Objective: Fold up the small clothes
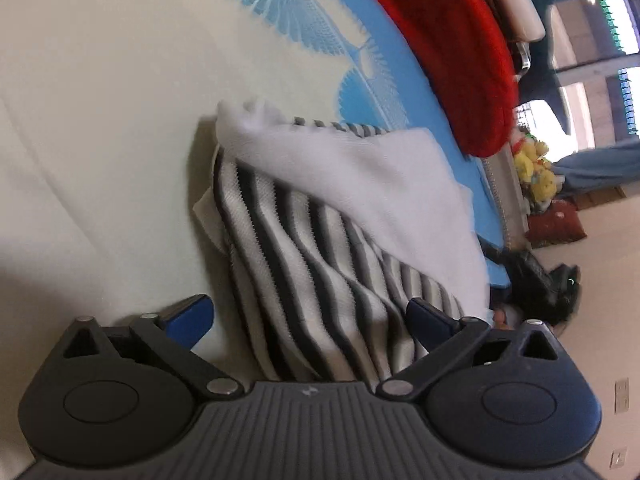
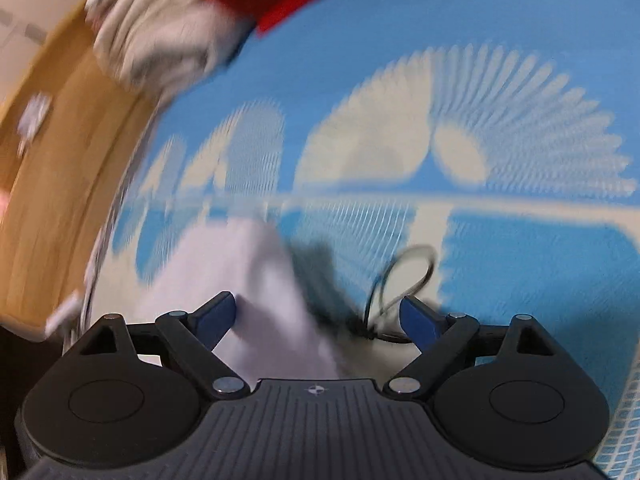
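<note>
Blue-padded jaws gape on both — left gripper [image 1: 310,318] straddling the striped garment [image 1: 304,248], right gripper [image 2: 318,318] holding nothing (blurred).

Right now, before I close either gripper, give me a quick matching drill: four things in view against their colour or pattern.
Things:
1. garment
2. cloth draped over it
3. cushion
4. bed cover

Looks:
a. red
b. blue with cream leaf print
c. black-and-white stripes
d. plain white

Pairs: 1-c, 2-d, 3-a, 4-b

Left gripper and right gripper both stand open, holding nothing.
</note>
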### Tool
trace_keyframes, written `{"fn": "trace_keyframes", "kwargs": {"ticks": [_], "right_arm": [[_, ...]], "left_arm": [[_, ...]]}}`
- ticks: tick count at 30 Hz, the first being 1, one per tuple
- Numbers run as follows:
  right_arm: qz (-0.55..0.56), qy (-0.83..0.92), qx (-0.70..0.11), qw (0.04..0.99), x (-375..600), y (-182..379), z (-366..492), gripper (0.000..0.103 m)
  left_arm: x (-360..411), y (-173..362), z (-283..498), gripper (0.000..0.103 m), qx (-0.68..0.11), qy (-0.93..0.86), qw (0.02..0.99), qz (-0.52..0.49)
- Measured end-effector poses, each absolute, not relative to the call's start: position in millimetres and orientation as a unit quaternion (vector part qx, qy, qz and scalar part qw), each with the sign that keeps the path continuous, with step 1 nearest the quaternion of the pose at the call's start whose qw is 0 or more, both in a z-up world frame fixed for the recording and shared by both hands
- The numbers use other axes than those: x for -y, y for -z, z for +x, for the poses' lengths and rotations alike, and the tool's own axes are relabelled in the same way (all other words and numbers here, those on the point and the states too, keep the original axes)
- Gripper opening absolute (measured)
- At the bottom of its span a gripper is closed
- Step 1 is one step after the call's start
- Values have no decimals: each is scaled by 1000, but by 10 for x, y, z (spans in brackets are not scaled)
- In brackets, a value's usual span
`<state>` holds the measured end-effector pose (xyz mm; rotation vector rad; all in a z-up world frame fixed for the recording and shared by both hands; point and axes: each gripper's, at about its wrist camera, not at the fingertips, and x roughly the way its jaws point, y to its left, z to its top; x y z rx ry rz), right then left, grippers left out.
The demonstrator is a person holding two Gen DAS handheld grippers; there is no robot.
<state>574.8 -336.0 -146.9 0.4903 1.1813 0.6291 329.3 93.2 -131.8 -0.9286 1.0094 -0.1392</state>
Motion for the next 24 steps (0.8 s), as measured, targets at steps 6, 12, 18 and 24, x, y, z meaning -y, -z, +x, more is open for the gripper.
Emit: {"fn": "trace_keyframes", "kwargs": {"ticks": [6, 12, 18, 24], "right_arm": [[259, -291, -513, 765, 3302, 1540, 5591, 38], [360, -217, -413, 808, 3674, 1644, 5118, 26], [439, -166, -353, 809, 3928, 1849, 4510, 24], [451, -145, -318, 821, 4044, 1870, 4377, 24]], "left_arm": [[-1013, 1391, 3578, 33, -456, 50, 771, -442], [-900, 1117, 4885, 32, -464, 106, 820, -319], [-295, 1188, 6127, 32, -469, 183, 832, -232], [-167, 1238, 6573, 33, -472, 221, 832, -191]]}}
